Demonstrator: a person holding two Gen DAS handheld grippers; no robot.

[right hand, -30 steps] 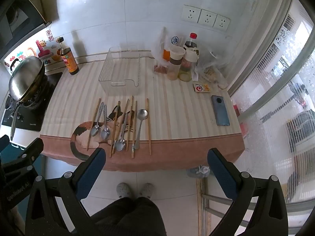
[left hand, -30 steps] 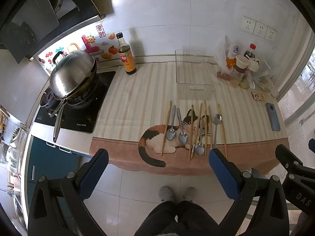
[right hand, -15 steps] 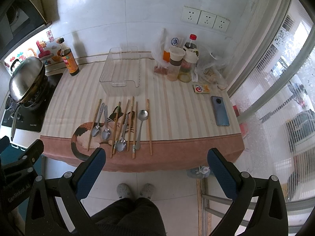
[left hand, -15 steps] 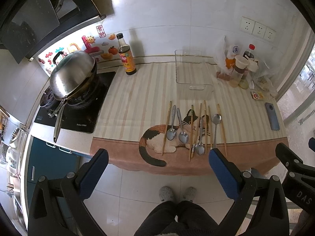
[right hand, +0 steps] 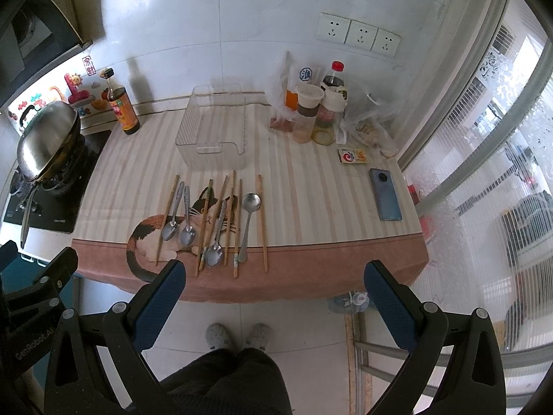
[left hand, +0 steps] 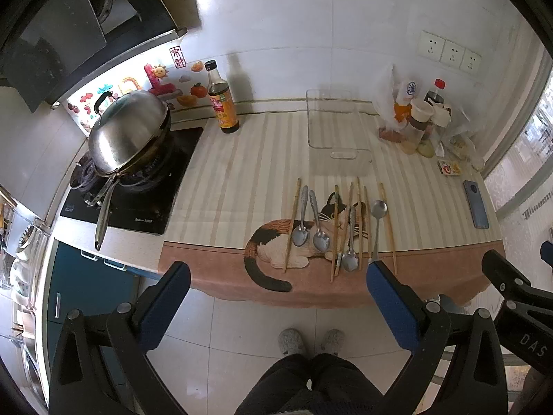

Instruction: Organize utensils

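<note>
While both claws hang out over the floor in front of the counter [right hand: 311, 180], neither touches anything: the left claw [left hand: 276, 297] has its blue-padded fingers spread wide with nothing between them, and the right claw [right hand: 273, 294] is spread just as wide and likewise empty. Below them a person's dark trouser legs [right hand: 224, 380] and grey slippers [right hand: 238, 335] show on the tiled floor.

A striped cloth with a calico cat picture [right hand: 152, 238] and a pinkish-brown hem covers the counter. The utensils lie in a loose row on the cloth's near part, roughly parallel, pointing from the hem toward the wall: wooden chopsticks [right hand: 262, 221] mixed with four metal spoons. Two spoons [right hand: 170, 231] lie side by side on the cat's body with bowls toward the hem, a third spoon [right hand: 214, 257] lies among the middle chopsticks, and the fourth spoon [right hand: 251, 202] has its bowl toward the wall. Just behind the row stands a clear plastic bin [right hand: 214, 128], open at the top.

To the left a dark sauce bottle [left hand: 223, 103] stands by the wall, near a steel wok [left hand: 128, 135] on the gas stove [left hand: 138, 200]. To the right are condiment jars [right hand: 318, 117] and plastic bags, a small card [right hand: 352, 155] and a blue phone [right hand: 385, 193] lying flat.
</note>
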